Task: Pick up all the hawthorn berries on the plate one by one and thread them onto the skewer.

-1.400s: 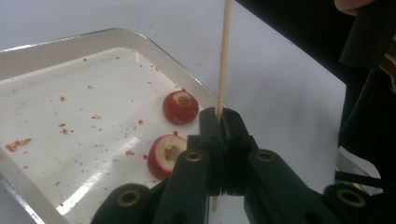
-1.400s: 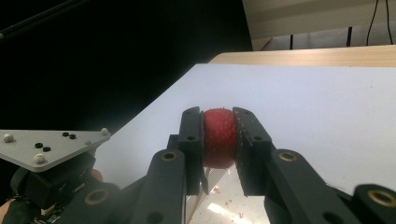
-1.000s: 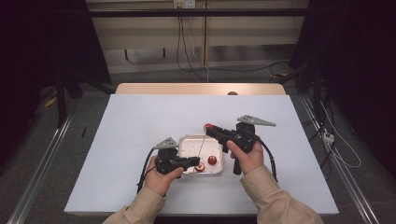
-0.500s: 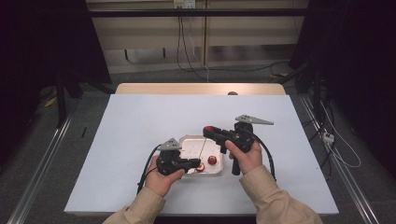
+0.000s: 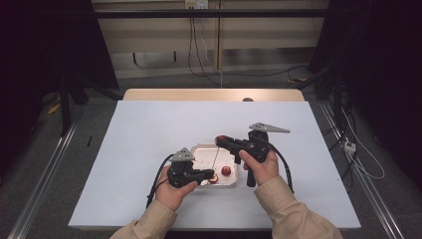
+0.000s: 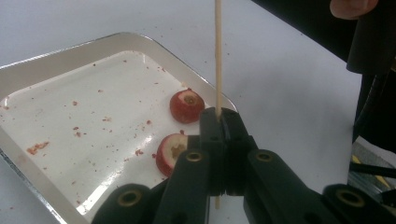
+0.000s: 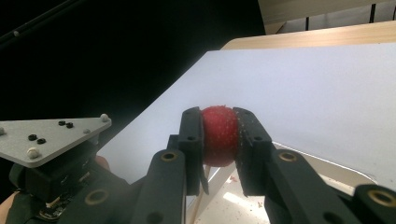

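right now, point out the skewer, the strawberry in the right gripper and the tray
skewer (image 6: 217, 56), left gripper view, bare shaft above the jaws
strawberry (image 7: 218, 133), right gripper view, its red front
tray (image 6: 140, 39), left gripper view, far rim

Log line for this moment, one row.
left gripper: shut on skewer | right gripper: shut on red fruit piece | tray: two pieces

Worktop (image 5: 149, 129) lay bare around the tray (image 5: 199, 151), two strawberry pieces (image 6: 186, 105) and upright skewer (image 6: 217, 56) crowded its right end
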The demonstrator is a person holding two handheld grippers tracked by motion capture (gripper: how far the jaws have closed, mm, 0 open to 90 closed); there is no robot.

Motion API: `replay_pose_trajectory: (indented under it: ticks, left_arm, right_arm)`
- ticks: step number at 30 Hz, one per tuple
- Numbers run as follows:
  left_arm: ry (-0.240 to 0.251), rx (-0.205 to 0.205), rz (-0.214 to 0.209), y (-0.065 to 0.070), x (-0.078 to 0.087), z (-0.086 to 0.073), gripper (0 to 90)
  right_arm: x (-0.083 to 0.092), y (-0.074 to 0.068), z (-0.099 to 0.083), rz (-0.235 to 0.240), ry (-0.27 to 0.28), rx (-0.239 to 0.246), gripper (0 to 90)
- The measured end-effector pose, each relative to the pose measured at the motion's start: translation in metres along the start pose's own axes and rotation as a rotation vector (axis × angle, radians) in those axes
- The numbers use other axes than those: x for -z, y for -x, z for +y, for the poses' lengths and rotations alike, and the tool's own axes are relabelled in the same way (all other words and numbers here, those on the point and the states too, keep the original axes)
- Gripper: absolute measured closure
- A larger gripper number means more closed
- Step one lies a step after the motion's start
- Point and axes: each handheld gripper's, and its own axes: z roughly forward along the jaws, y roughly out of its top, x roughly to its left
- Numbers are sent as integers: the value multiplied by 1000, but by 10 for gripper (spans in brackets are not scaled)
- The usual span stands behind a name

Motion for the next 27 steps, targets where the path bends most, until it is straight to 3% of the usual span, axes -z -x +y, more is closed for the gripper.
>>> replay_pose_trajectory:
  ticks: [14, 21, 23, 25, 27]
  left_arm:
    - [43, -5, 26, 3, 3, 1, 898]
    - [21, -10, 28, 3, 1, 1, 898]
    - [17, -7, 22, 2, 1, 1, 898]
    - [12, -14, 28, 2, 1, 1, 898]
    - [8, -28, 32, 3, 1, 1, 897]
  right_arm:
    - [2, -5, 2, 0, 11, 20, 749]
    - [2, -5, -2, -12, 24, 22, 744]
    - [1, -5, -2, -24, 22, 41, 718]
    - [-1, -5, 0, -17, 16, 24, 631]
    - [-3, -6, 1, -33, 10, 29, 600]
